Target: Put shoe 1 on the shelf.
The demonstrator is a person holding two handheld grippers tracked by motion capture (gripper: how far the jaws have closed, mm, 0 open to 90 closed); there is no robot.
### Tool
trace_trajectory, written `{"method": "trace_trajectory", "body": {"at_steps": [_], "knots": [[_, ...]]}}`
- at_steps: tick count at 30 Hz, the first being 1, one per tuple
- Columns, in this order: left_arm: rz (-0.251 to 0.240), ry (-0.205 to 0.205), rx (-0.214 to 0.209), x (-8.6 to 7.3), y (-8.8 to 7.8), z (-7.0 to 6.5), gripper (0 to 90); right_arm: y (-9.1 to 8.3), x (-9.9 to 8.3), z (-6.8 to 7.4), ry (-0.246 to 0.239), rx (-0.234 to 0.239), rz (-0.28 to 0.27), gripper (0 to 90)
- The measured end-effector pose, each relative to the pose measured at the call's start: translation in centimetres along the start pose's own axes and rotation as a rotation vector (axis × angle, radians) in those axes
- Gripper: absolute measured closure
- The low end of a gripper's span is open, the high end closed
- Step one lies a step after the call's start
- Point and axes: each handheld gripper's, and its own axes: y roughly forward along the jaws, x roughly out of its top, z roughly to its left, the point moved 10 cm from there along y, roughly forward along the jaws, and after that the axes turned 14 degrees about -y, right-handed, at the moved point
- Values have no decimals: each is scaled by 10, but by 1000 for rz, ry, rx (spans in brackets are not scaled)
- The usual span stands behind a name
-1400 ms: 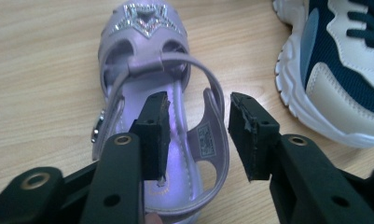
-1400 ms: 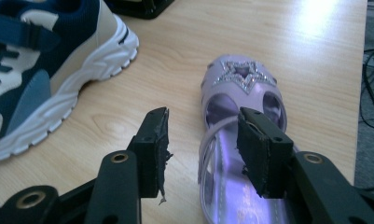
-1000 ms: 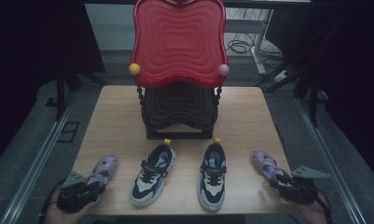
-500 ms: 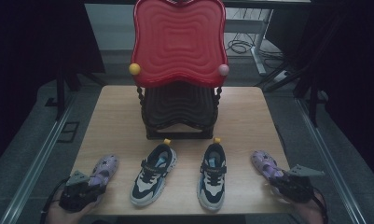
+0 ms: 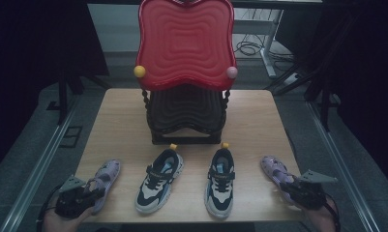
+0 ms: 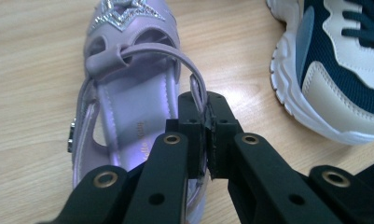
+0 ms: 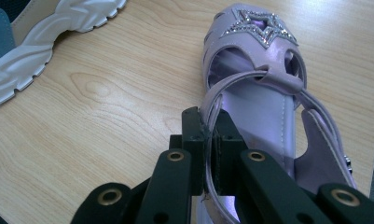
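Two lilac sandals with glitter stars lie at the table's front corners. My left gripper (image 5: 91, 192) is at the heel of the left sandal (image 5: 106, 176). Its jaws have just been closing and now pinch the sandal's side strap (image 6: 199, 91) between the pads, so the left gripper (image 6: 204, 122) is shut on it. My right gripper (image 5: 289, 186) is at the heel of the right sandal (image 5: 274, 169). Its jaws have also just been closing, and the right gripper (image 7: 208, 133) clamps the ankle strap (image 7: 211, 105) of that sandal (image 7: 264, 93).
Two navy-and-white sneakers (image 5: 160, 180) (image 5: 220, 181) stand between the sandals, one close to each gripper (image 6: 343, 65) (image 7: 45, 42). A small chair with a red wavy back (image 5: 184, 43) stands mid-table. The wooden table (image 5: 119, 121) has dark floor around it.
Both grippers stay at the sandals' heels. The left one has shifted slightly towards the lower left. The shoes lie where they were.
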Motion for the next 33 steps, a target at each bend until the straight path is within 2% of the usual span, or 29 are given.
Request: {"method": "trace_trajectory", "body": {"at_steps": [3,7,12,16,19,23,28,33], "knots": [[-15,-7,1,4,-4,2,866,-2,1,-2,7,-5,-14,862],[-45,-21,-26,10,-8,0,866,-8,4,-5,13,-7,-42,862],[-80,-17,-32,20,-15,-4,865,-16,13,-8,28,-29,-94,863],[-117,-18,-72,30,-20,-11,864,-22,23,-7,35,-28,-147,862],[-152,-15,-90,38,-21,-17,865,-24,37,-1,20,-2,-193,862],[-189,-5,-114,48,-21,-27,866,-27,54,7,-15,10,-235,862],[-197,7,-146,56,-20,-38,865,-27,67,9,-27,10,-270,862],[-194,22,-163,61,-16,-47,865,-25,75,10,-14,23,-297,862]]}}
